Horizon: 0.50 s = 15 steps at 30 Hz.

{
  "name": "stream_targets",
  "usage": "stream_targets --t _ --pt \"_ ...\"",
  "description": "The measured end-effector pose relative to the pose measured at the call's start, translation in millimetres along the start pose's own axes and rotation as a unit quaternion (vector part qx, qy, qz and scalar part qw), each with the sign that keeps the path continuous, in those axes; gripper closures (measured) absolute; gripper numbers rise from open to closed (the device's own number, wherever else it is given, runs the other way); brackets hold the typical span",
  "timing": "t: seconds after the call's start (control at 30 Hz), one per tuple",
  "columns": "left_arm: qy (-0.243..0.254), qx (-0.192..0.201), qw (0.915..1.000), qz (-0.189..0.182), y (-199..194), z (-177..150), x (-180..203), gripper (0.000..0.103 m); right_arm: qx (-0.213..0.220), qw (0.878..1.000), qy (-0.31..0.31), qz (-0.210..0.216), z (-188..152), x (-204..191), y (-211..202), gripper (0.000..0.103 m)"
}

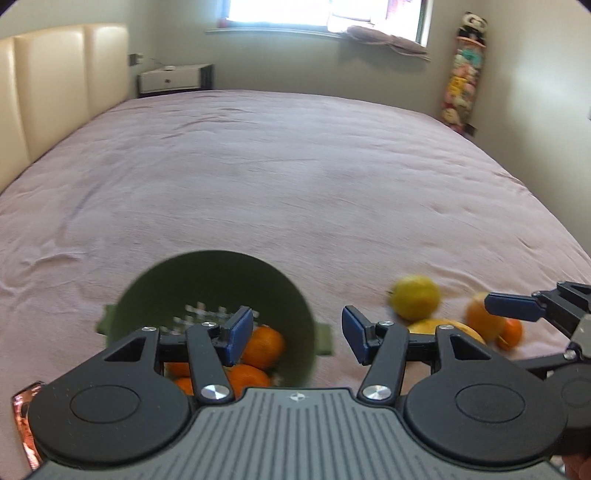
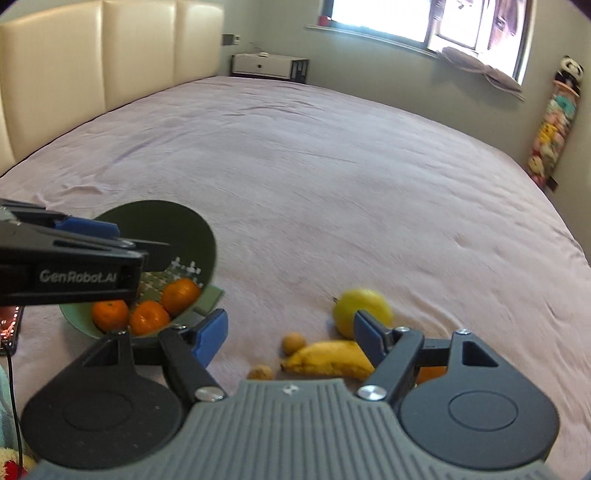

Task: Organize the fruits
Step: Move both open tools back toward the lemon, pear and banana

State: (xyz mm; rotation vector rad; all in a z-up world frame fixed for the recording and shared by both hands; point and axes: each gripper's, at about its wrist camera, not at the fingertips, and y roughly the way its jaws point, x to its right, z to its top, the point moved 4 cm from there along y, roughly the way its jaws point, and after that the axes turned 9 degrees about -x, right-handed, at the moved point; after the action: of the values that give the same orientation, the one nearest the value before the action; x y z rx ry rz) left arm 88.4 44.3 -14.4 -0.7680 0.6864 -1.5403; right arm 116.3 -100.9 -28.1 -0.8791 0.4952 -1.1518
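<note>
A green colander bowl [image 1: 207, 280] [image 2: 173, 225] sits on the bed with three oranges [image 2: 181, 295] [image 1: 264, 345] inside. My left gripper [image 1: 297, 334] hovers over the bowl's right rim, open with nothing between its jaws. Right of the bowl lie a yellow lemon-like fruit [image 1: 415, 297] [image 2: 364, 306], a banana [image 2: 328, 360], two small brown fruits [image 2: 293, 341] and two oranges [image 1: 480, 319]. My right gripper [image 2: 290, 338] stands open above the banana and brown fruits, touching nothing. One of its blue fingers [image 1: 513, 308] shows at the right of the left wrist view.
The pink bedspread [image 1: 295, 177] stretches far ahead. A cream headboard [image 2: 110, 55] stands at the left, with a nightstand [image 2: 269, 66] and a window [image 1: 325, 14] beyond. A stack of plush toys [image 2: 550, 133] lines the right wall. A phone [image 2: 9, 325] lies left of the bowl.
</note>
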Motion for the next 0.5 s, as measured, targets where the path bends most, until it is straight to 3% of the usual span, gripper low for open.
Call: stream_targets --t 0.27,0.5 --pt "0.033 -0.009 0.9988 -0.035 12 -14 32 0.038 -0.013 0.999 0.031 -0.026 -27 29 -4 0.030" --pt "0.063 -0.011 0.9971 -0.042 18 -24 56 0.037 -0.022 0.998 0.052 -0.042 -41 48 1 0.029"
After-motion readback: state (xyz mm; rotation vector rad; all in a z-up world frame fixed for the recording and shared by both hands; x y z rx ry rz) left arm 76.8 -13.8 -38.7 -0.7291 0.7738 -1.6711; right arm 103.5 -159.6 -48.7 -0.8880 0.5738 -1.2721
